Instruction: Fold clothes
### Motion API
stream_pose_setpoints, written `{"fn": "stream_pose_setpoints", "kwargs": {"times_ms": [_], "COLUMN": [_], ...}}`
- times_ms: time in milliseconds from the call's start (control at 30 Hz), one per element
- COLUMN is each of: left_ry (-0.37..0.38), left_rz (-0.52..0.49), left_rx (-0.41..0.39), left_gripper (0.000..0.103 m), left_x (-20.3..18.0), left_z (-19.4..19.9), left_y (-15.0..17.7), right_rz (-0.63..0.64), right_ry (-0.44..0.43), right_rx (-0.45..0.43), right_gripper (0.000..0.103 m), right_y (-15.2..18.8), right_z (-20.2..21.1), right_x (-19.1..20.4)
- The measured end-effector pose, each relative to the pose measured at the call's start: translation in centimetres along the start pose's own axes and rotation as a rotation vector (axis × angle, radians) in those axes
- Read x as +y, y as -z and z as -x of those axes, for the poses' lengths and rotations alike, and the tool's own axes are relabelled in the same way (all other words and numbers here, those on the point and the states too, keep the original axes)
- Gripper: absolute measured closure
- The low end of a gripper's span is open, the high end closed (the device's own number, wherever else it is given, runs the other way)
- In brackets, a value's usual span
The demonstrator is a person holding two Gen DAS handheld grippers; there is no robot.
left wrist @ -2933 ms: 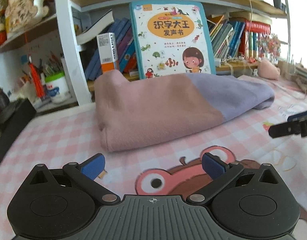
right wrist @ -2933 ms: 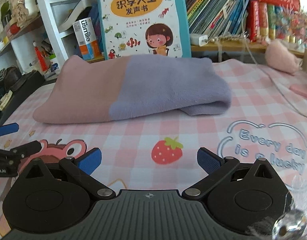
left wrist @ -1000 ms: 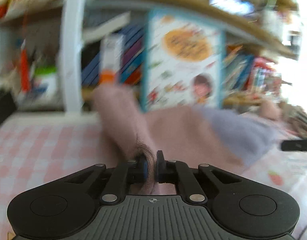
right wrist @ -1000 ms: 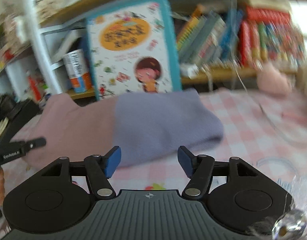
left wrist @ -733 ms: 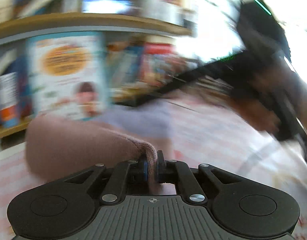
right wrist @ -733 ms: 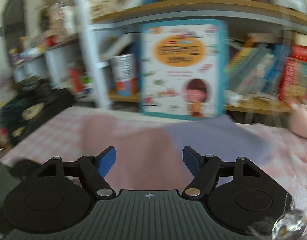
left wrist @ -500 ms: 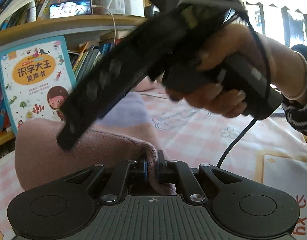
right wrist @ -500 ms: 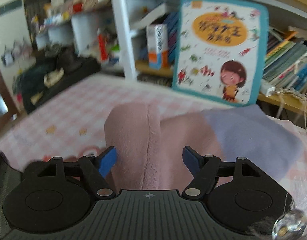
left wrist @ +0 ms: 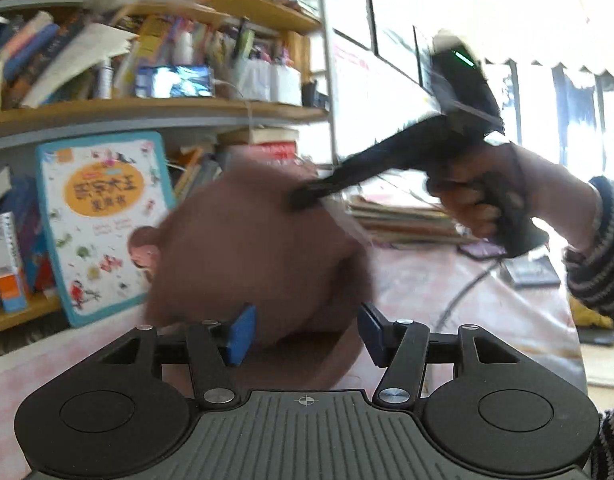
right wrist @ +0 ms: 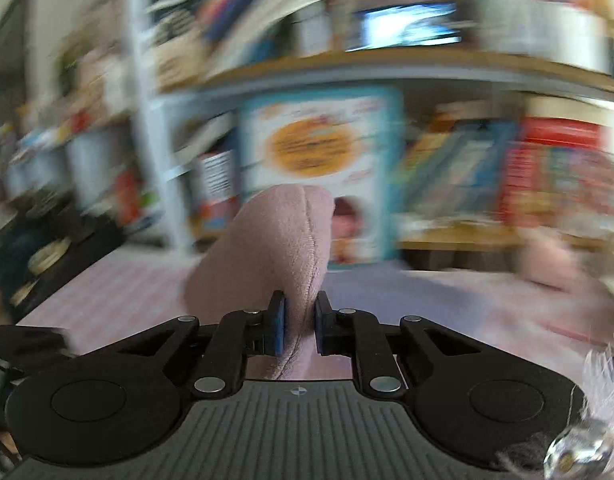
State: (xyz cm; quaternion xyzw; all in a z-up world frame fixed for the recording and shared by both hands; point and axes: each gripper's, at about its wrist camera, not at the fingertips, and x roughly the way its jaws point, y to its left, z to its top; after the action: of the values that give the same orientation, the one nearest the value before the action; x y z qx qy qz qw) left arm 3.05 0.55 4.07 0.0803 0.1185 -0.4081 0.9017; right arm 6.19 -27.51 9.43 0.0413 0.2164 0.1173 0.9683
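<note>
The pink and lilac fleece garment (left wrist: 259, 248) is lifted off the pink checked table. In the right wrist view my right gripper (right wrist: 299, 330) is shut on a raised fold of the pink part (right wrist: 283, 248), with the lilac part (right wrist: 407, 300) lying behind. In the left wrist view my left gripper (left wrist: 305, 334) is open, its blue pads just in front of the blurred pink cloth. The right gripper's tool (left wrist: 459, 136), held in a hand, pinches the cloth from the upper right.
A bookshelf (left wrist: 147, 108) full of books stands behind the table, with a children's picture book (left wrist: 103, 220) leaning against it. A small pink bundle (right wrist: 547, 256) lies at the far right. A cable (left wrist: 463, 292) runs over the table. Both views are motion-blurred.
My left gripper has let go of the pink cloth and opened. My right gripper has closed on the pink fold and lifted it.
</note>
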Motion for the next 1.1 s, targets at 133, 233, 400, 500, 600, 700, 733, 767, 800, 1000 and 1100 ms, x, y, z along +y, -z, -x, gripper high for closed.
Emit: {"fn": "stream_pose_setpoints", "kwargs": {"times_ms": [133,233,400,500,600,700,733,767,800,1000,1100], "left_ry": [-0.073,-0.105,-0.103,-0.114,-0.107,-0.069,-0.056,-0.043,-0.036,0.040,0.068], "left_rz": [0.034,0.059,0.141,0.156,0.197,0.241,0.254,0.267,0.280,0.485,0.566], "left_rx": [0.032,0.083,0.166,0.178,0.187,0.207,0.218,0.230,0.241,0.305,0.317], "left_gripper": [0.046,0.046,0.046,0.046,0.046,0.046,0.046,0.046,0.045,0.045,0.045], "left_x": [1.9,3.8,6.4,7.3,8.4,9.2,9.4,9.6,9.7,10.5,10.2], "left_z": [-0.9,-3.5,-8.4,-10.7,-13.1,-15.4,-16.3,-17.1,-17.9,-21.2,-21.9], "left_y": [-0.6,-1.1,-1.4,-1.6,-1.7,-1.7,-1.6,-1.5,-1.4,-0.1,0.6], "right_rz": [-0.071,-0.127,-0.242,-0.253,-0.278,-0.309,-0.320,-0.329,-0.339,-0.363,-0.361], "right_ry": [0.272,0.364,0.335,0.324,0.302,0.280,0.275,0.270,0.265,0.252,0.254], "right_rx": [0.073,0.152,0.167,0.166,0.165,0.165,0.165,0.165,0.163,0.155,0.159], "right_gripper": [0.090,0.090,0.090,0.090,0.089,0.088,0.088,0.088,0.087,0.084,0.082], "right_y": [3.4,6.5,9.2,9.7,10.1,10.2,10.3,10.3,10.4,10.6,10.6], "right_z": [1.9,1.9,2.0,1.9,1.9,1.8,1.8,1.7,1.8,1.9,1.7], "right_x": [-5.2,-8.0,-9.9,-10.0,-10.5,-11.1,-11.2,-11.3,-11.4,-11.6,-11.4]}}
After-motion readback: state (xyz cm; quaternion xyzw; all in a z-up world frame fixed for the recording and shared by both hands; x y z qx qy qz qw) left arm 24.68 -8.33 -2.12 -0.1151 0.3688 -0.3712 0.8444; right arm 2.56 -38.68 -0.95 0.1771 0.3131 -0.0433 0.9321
